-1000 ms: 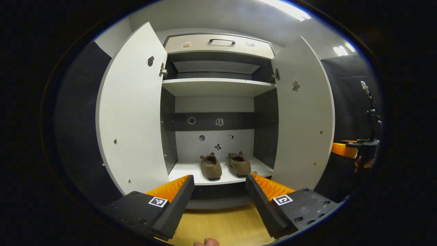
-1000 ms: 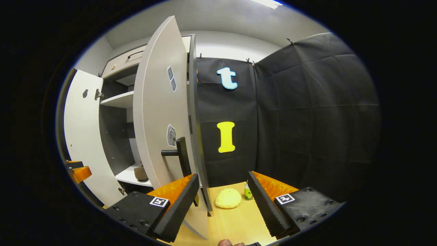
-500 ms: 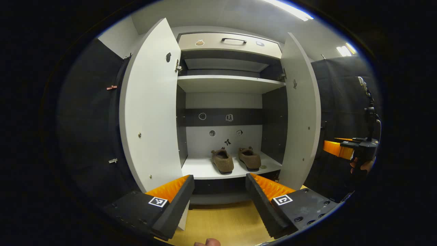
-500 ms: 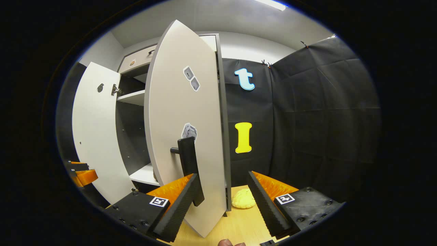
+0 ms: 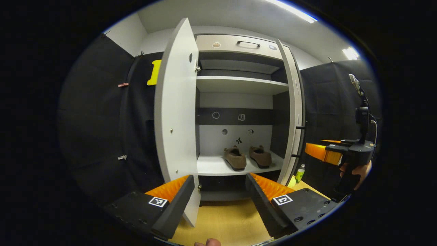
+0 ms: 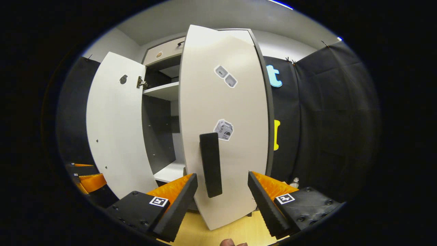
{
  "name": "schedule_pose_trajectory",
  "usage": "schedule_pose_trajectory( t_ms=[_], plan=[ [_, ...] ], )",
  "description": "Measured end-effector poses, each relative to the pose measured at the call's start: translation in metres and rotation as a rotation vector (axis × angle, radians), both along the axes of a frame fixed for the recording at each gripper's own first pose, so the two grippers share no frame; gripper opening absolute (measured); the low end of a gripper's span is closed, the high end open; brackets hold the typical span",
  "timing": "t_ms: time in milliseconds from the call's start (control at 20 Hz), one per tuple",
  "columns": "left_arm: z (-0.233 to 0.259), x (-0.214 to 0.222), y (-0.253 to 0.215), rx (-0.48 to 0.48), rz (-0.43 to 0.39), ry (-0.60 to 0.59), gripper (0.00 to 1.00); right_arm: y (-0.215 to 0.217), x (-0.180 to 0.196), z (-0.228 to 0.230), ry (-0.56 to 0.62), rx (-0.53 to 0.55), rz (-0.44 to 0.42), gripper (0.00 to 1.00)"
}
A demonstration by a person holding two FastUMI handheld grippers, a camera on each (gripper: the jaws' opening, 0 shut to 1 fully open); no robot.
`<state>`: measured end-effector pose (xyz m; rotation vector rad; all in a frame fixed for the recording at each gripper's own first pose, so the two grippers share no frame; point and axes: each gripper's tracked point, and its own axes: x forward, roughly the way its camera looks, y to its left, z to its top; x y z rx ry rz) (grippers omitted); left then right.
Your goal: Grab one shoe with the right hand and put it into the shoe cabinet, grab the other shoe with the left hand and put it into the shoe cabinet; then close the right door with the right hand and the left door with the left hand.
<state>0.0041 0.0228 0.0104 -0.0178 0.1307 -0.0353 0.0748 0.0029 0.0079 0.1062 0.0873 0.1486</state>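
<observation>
Two brown shoes sit side by side on the lower shelf of the white cabinet. In the left gripper view the left door stands open just ahead of my left gripper, which is open and holds nothing. The right door shows edge-on, half swung in. In the right gripper view the right door faces me, its black handle between and just beyond the fingers of my open right gripper. That right gripper also shows in the left gripper view, at the far right in a hand.
A small green bottle stands on the wooden floor by the right door's foot. An upper shelf and a drawer with a handle top the cabinet. Black cloth walls flank both sides. The other gripper shows low left in the right gripper view.
The right door has swung inward, from wide open to about half shut. The right gripper has come round to face the door's handle. The left gripper's view has shifted so the left door looks narrower.
</observation>
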Motion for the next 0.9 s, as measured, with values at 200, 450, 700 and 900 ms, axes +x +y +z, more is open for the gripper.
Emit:
schedule_pose_trajectory(
  t_ms=[200,450,700,900],
  plan=[
    [0.009,-0.01,0.042,-0.005,0.071,-0.022,0.96,0.027,-0.007,-0.003,0.001,-0.027,0.034,0.98],
    [0.024,-0.016,0.116,0.025,0.193,-0.063,0.96,0.042,-0.012,-0.01,0.025,-0.011,0.039,0.98],
    [0.028,0.015,0.173,0.064,0.271,-0.089,0.96,0.042,-0.016,-0.008,0.023,-0.017,0.01,0.98],
    [0.013,0.047,0.197,0.076,0.294,-0.066,0.96,0.038,-0.019,-0.007,0.023,-0.023,-0.015,0.98]
  ],
)
